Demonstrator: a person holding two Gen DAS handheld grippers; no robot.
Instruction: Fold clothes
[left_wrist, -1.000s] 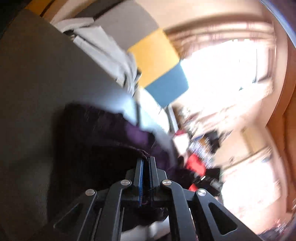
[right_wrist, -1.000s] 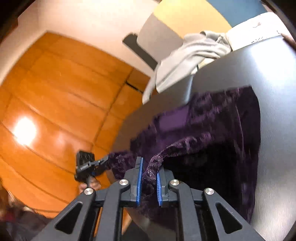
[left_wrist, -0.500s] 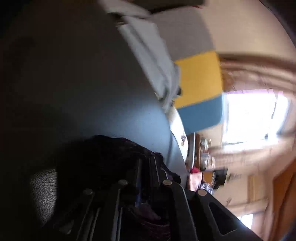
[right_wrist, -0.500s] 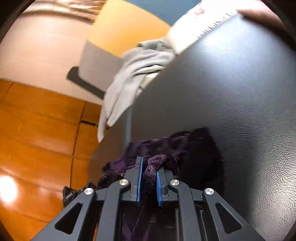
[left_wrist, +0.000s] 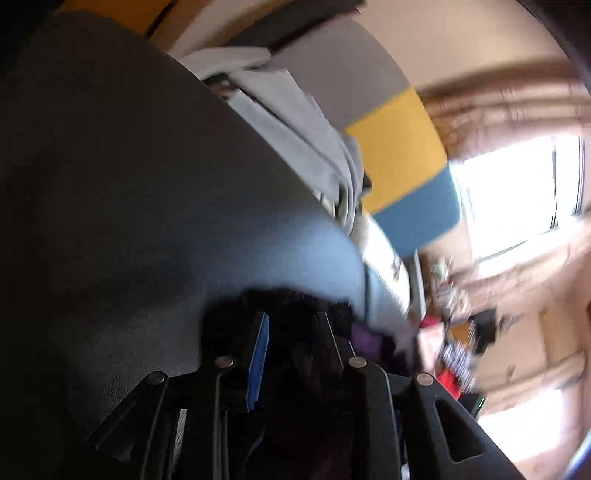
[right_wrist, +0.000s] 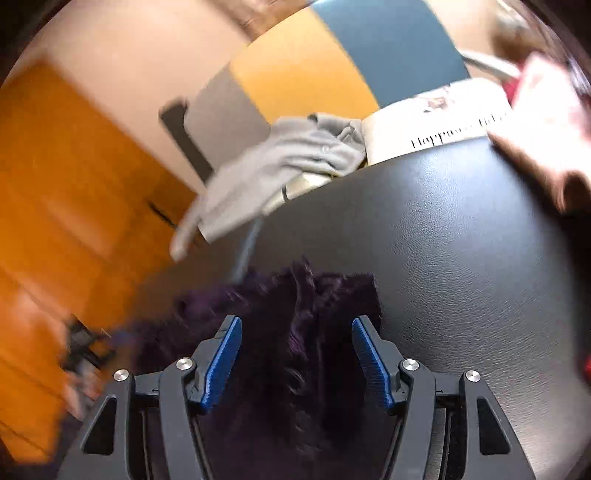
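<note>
Both jaws were opening: the right gripper (right_wrist: 296, 350) stood wide, pads clear of the dark purple fuzzy garment (right_wrist: 295, 314) bunched between them; the left gripper (left_wrist: 291, 332) was parted less, the same cloth between its jaws. That garment lay on the black leather-textured counter (right_wrist: 443, 240), with a grey garment (right_wrist: 280, 162) beyond the counter's far edge

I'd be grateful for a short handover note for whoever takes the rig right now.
Right gripper: jaws opening, pads clear of the purple garment that lies between them.
Left gripper: jaws opening, dark cloth between them; blur hides any contact.
The garment lies bunched on the black surface, near its edge. A grey garment hangs off the far edge.
Done: purple garment set down. Left: check and tidy its fold; grey one untouched.
</note>
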